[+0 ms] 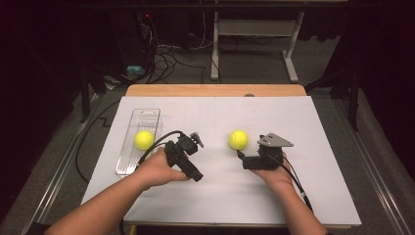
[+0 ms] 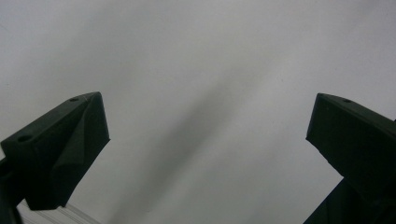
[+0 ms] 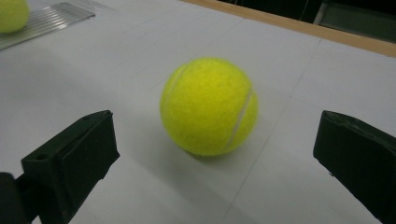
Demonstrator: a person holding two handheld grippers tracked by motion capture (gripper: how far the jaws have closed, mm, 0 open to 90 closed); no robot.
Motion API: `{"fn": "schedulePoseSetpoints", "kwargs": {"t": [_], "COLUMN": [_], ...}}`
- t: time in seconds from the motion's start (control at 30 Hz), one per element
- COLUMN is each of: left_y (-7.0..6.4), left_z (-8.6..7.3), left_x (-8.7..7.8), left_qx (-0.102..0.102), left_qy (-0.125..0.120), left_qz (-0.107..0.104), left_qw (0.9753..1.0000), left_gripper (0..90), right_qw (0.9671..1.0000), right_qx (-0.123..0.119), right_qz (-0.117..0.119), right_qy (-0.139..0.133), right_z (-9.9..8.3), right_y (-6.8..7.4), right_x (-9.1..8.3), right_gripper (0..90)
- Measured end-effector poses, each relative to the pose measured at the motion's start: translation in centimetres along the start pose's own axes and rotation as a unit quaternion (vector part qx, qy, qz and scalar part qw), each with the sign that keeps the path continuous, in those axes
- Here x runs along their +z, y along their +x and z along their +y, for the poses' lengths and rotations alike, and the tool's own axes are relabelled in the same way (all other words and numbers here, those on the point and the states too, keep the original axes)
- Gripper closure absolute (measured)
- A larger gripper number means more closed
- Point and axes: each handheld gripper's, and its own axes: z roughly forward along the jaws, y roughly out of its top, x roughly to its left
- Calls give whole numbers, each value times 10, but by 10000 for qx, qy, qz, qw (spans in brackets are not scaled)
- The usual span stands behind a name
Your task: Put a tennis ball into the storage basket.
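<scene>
Two yellow tennis balls are on the white-covered table [image 1: 220,196]. One ball [image 1: 144,139] lies in a clear ribbed tray [image 1: 142,117] at the left. The other ball [image 1: 238,139] rests on the sheet near the middle. My right gripper [image 1: 247,159] sits just short of that ball, jaws open; in the right gripper view the ball [image 3: 208,106] lies a little ahead of the open gripper [image 3: 215,135]. My left gripper [image 1: 186,156] is right of the tray, tilted toward the sheet. In its own view the left gripper [image 2: 208,119] is open over bare white sheet.
The tray [image 3: 46,21] and its ball [image 3: 11,14] show at the far left of the right gripper view. A wooden table edge [image 1: 215,90] runs along the back. Beyond it are cables and a desk frame [image 1: 254,44] on the floor.
</scene>
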Motion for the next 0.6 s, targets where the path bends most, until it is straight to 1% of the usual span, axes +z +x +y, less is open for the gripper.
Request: {"fn": "schedulePoseSetpoints", "kwargs": {"t": [0.27, 0.37, 0.47, 0.6], "left_y": [-1, -1, -1, 0], "left_z": [0, -1, -1, -1], "left_x": [0, -1, -2, -2], "left_qx": [26, 38, 34, 41], "left_qy": [-39, -41, -59, -38], "left_qz": [-41, -43, -49, -53], "left_qw": [10000, 10000, 10000, 10000], "left_gripper": [0, 0, 0, 1], "right_qw": [9995, 9990, 9982, 9976], "right_qx": [6, 41, 79, 96], "right_qz": [50, 57, 32, 50], "right_qy": [315, 447, 585, 690], "right_z": [11, 14, 16, 16], "right_y": [4, 4, 3, 2], "right_x": [31, 40, 47, 50], "right_gripper": [14, 36, 61, 129]}}
